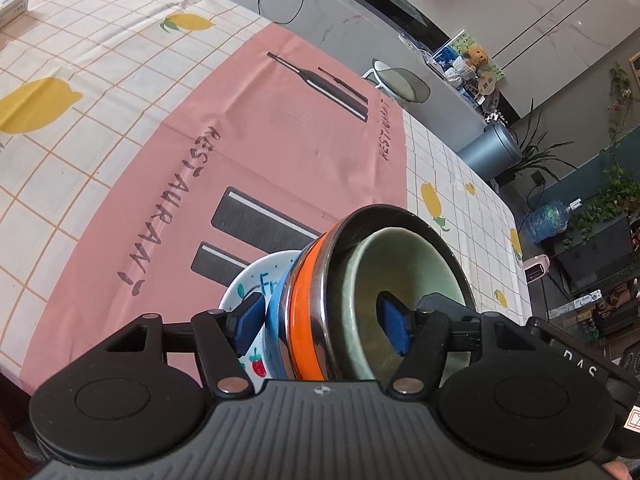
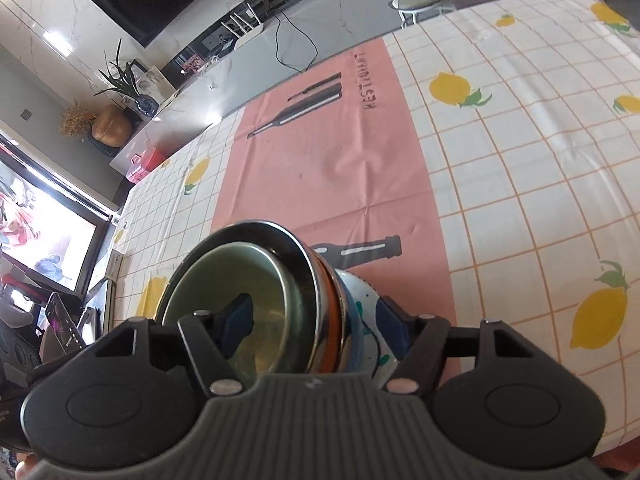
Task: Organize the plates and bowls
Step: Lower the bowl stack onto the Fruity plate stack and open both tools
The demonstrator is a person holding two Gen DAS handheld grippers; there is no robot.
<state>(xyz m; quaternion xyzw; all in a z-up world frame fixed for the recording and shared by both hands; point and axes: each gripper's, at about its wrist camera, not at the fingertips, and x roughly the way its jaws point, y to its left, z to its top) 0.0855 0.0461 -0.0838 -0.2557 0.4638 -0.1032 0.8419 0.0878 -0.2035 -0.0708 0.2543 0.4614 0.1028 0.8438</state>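
Note:
A nested stack stands on the pink placemat (image 1: 200,140): a white plate with a strawberry print (image 1: 248,292), a blue bowl (image 1: 276,320), an orange bowl with a steel rim (image 1: 306,312) and a green bowl (image 1: 360,280) innermost. My left gripper (image 1: 322,322) straddles the stack's side, one pad over the plate and the other inside the green bowl, with a gap to the wall. My right gripper (image 2: 312,320) straddles the opposite side of the green bowl (image 2: 224,276) and the plate (image 2: 368,300). Its pads stand clear too.
The placemat lies on a lemon-print checked tablecloth (image 2: 520,160). A book (image 1: 12,8) sits at the table's far left corner. A round stool (image 1: 400,80) stands beyond the far edge, with a grey counter (image 2: 248,76) and cables behind it.

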